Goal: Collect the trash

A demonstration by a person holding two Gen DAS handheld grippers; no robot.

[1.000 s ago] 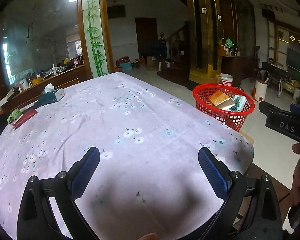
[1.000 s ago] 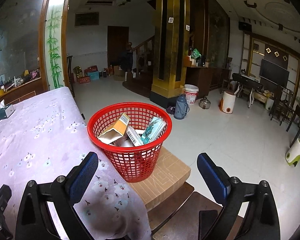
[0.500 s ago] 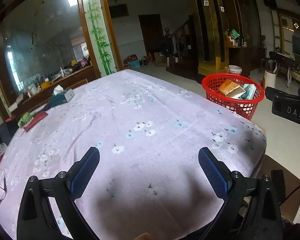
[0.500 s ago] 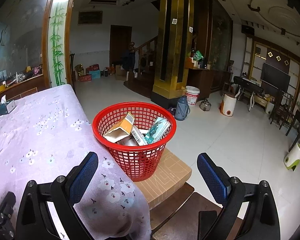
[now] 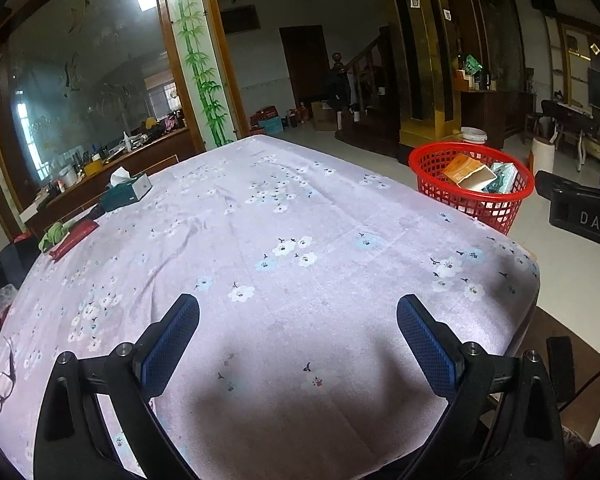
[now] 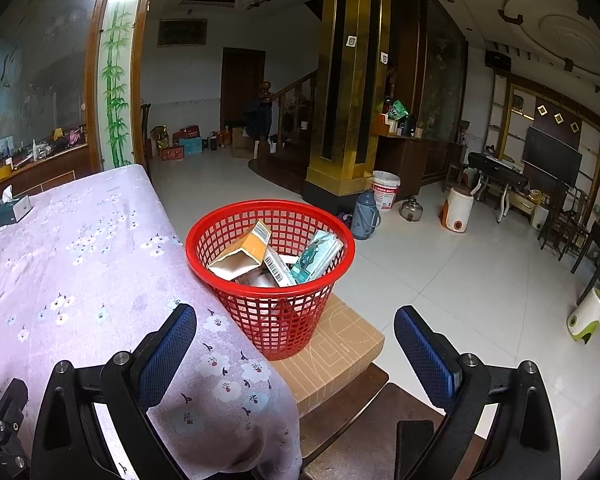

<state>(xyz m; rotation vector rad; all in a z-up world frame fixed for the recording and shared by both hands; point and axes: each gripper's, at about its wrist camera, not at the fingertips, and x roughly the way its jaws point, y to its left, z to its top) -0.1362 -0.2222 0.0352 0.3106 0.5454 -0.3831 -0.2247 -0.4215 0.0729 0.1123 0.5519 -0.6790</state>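
Held both wide and empty: right gripper [image 6: 296, 344] just short of red basket [image 6: 278, 320], left gripper [image 5: 298, 340] well apart over tablecloth [image 5: 260, 220].

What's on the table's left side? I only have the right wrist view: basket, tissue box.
Observer: The left wrist view shows glasses lying at the near left edge of the table.
Operator: Is the left gripper holding anything?
Observer: No. The left gripper is open and empty, above the cloth.
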